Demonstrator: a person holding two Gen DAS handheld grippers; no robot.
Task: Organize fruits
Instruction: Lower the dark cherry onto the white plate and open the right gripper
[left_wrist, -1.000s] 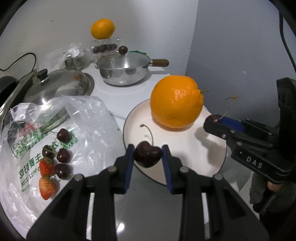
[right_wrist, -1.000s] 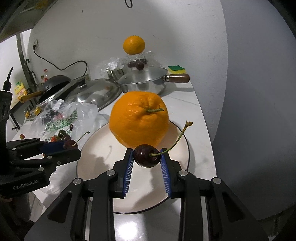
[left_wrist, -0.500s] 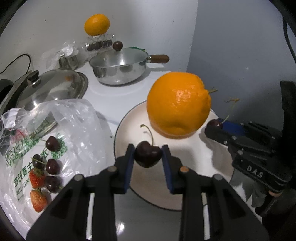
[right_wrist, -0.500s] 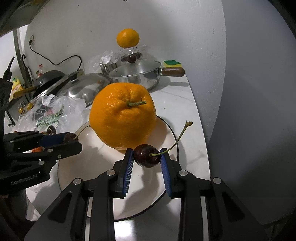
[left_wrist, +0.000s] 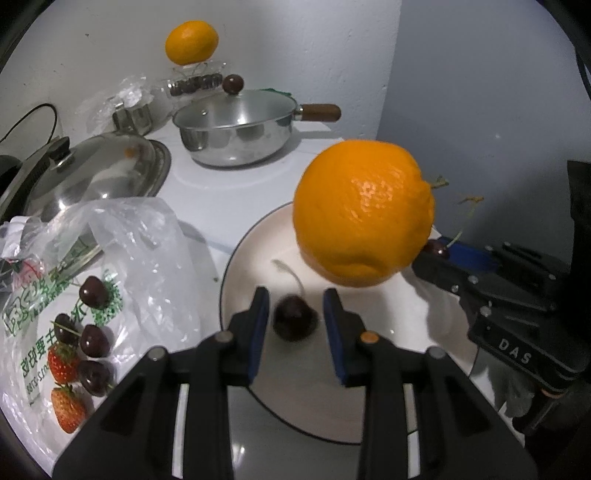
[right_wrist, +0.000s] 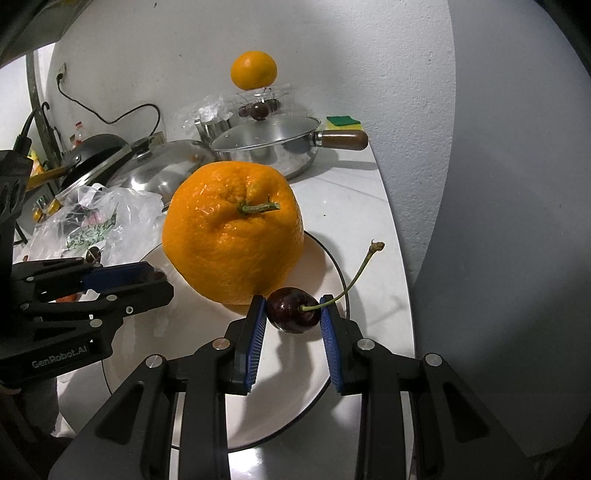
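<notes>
- The left gripper (left_wrist: 295, 314) hangs over the white plate (left_wrist: 388, 339); its blue pads stand apart from a blurred dark cherry (left_wrist: 293, 319) between them, which is not pinched.
- The right gripper (right_wrist: 293, 314) clamps a second cherry (right_wrist: 291, 309) (stem sticking up to the right) above the plate's near rim.
- A big orange (right_wrist: 232, 236) sits on the plate.
- Beside the plate lies a plastic bag (left_wrist: 110, 277) of cherries and strawberries.

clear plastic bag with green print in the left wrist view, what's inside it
Inside the clear plastic bag with green print, seen through the film, are four dark red cherries and two red strawberries. The crumpled far part of the bag hides whatever else may lie there.
</notes>
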